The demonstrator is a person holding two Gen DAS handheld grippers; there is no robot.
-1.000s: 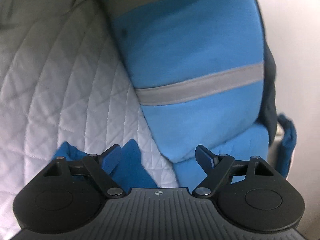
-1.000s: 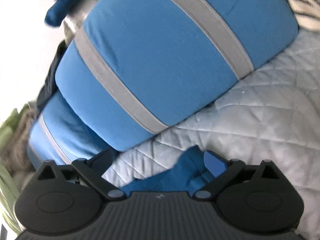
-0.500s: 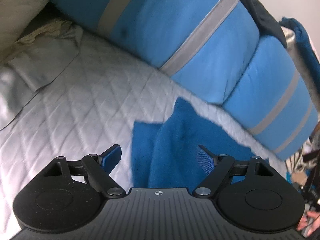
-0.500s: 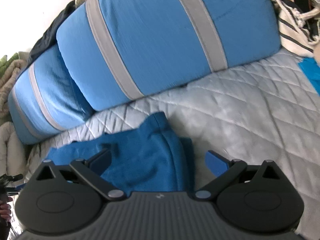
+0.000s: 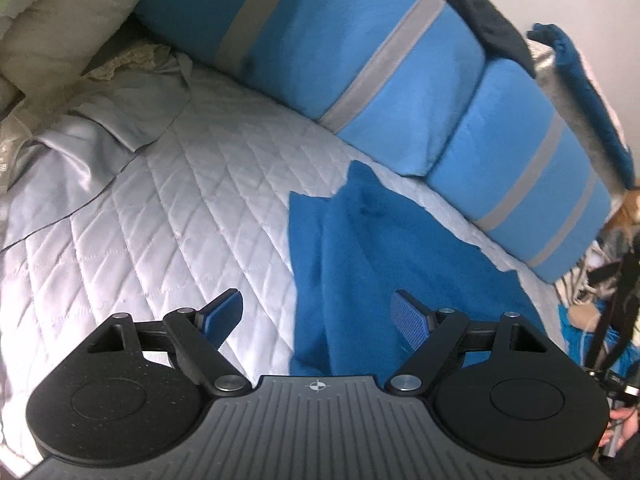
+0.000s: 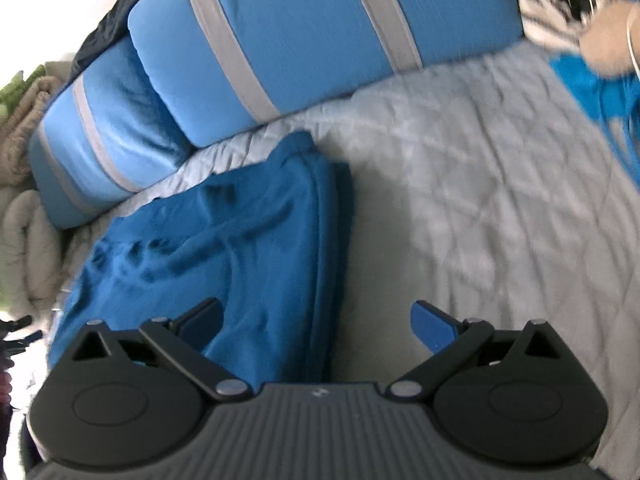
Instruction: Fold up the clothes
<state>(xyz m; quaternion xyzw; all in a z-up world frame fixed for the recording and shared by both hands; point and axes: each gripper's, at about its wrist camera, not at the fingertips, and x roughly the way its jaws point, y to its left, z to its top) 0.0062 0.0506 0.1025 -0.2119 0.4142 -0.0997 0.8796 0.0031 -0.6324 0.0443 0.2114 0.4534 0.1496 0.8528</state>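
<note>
A dark blue fleece garment lies folded over on the white quilted bed, its far corner near the striped pillows. My left gripper is open and empty, held above the garment's left edge. In the right wrist view the same garment lies rumpled, with its folded edge running down the middle. My right gripper is open and empty above that edge, left finger over the cloth, right finger over bare quilt.
Two blue pillows with grey stripes line the back of the bed. A silver satin sheet is bunched at the left. A lighter blue garment and a striped bag lie at the far right. Beige blankets are piled at the left.
Both grippers have let go of the blue garment's corners and pulled back and up from the pillows. The garment now lies folded on the quilt.
</note>
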